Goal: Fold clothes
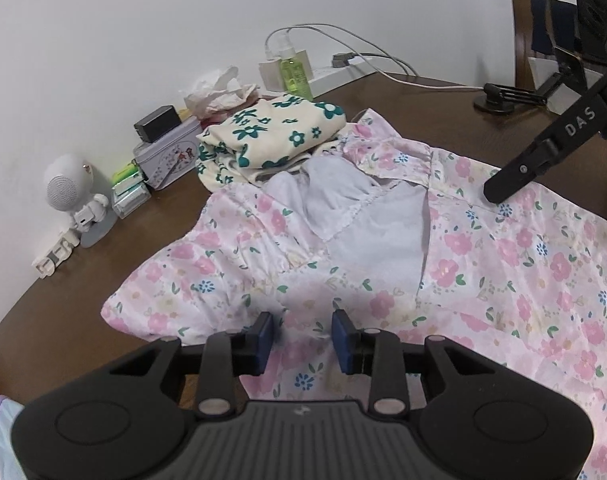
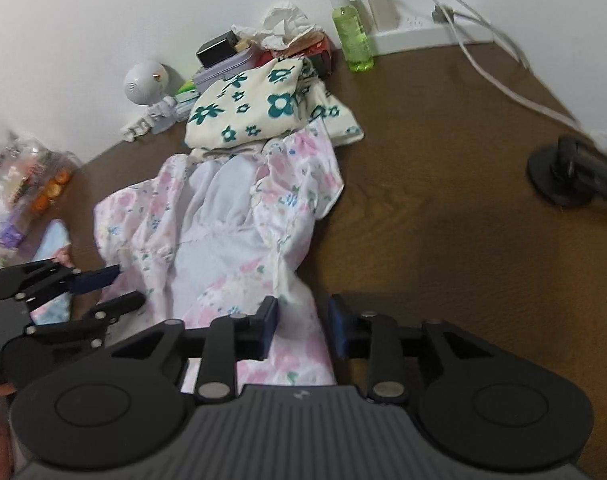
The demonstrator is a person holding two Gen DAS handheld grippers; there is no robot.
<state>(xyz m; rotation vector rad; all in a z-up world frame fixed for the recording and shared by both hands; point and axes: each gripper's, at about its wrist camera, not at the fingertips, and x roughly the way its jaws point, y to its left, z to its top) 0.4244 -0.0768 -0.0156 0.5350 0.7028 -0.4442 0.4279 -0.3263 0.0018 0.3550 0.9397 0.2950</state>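
A pink floral garment (image 1: 483,264) with a white lining lies rumpled, neckline up, on the brown table (image 2: 443,216). My left gripper (image 1: 303,340) hovers open over the garment's near left part, with cloth below the gap between its blue pads. In the right wrist view the left gripper (image 2: 129,285) sits at the garment's left edge, jaws apart. My right gripper (image 2: 303,328) is open low over the garment's lower right edge, with cloth lying between its fingers. From the left wrist view the right gripper (image 1: 497,194) shows as a black bar whose tip touches the fabric.
A folded cream garment with green flowers (image 1: 275,136) rests behind the pink one. Along the wall stand a green spray bottle (image 2: 353,40), a power strip with cables (image 2: 415,28), tissues, a tin box (image 1: 169,156) and a white round speaker figure (image 1: 69,196). A black stand (image 2: 563,176) sits at right.
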